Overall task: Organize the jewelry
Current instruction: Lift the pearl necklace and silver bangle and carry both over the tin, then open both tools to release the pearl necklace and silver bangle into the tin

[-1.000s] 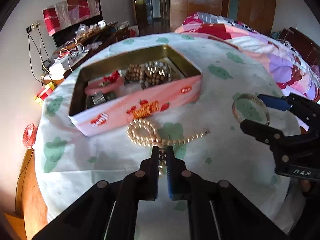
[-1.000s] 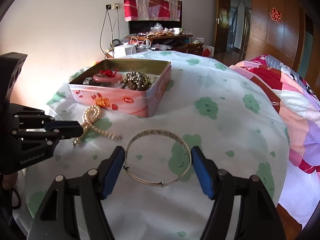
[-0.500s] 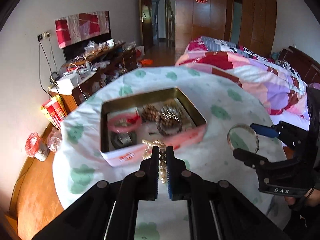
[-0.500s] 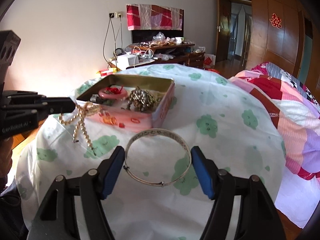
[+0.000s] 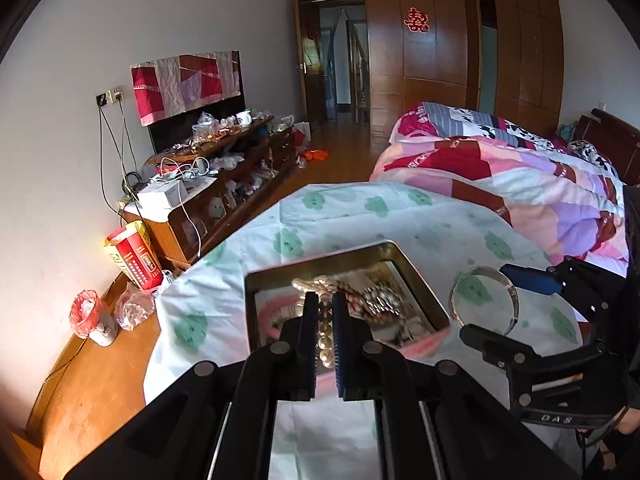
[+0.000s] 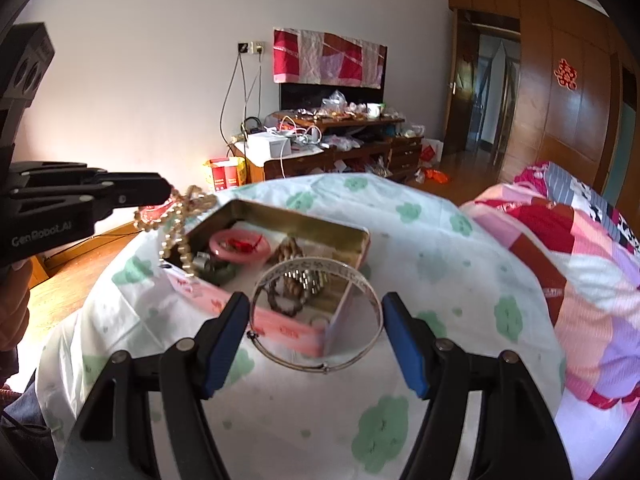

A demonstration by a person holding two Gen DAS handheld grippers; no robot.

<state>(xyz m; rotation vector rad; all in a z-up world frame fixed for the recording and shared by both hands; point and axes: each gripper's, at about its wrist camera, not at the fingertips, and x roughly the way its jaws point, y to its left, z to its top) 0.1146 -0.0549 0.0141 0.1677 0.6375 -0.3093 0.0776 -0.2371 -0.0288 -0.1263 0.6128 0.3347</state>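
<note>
My left gripper point(image 5: 325, 308) is shut on a gold bead necklace point(image 5: 325, 350) and holds it in the air over the open pink tin point(image 5: 416, 276). In the right wrist view the left gripper point(image 6: 160, 196) dangles the necklace point(image 6: 180, 232) above the left end of the tin point(image 6: 288, 330). My right gripper point(image 6: 316, 334) is shut on a silver bangle point(image 6: 372, 292), held flat just above the tin's near corner. The bangle point(image 5: 514, 300) and right gripper point(image 5: 492, 304) also show at the right of the left wrist view. The tin holds a pink bangle point(image 6: 240, 246) and beaded bracelets point(image 6: 298, 284).
The tin sits on a round table with a white cloth with green patches point(image 6: 400, 420). A bed with a patchwork quilt point(image 6: 580, 248) lies to the right. A cluttered wooden cabinet point(image 6: 320, 148) stands against the far wall. A red carton point(image 5: 134, 258) stands on the floor at left.
My left gripper has lifted the gold necklace off the cloth and carried it over the tin. My right gripper has raised the silver bangle and moved it toward the tin.
</note>
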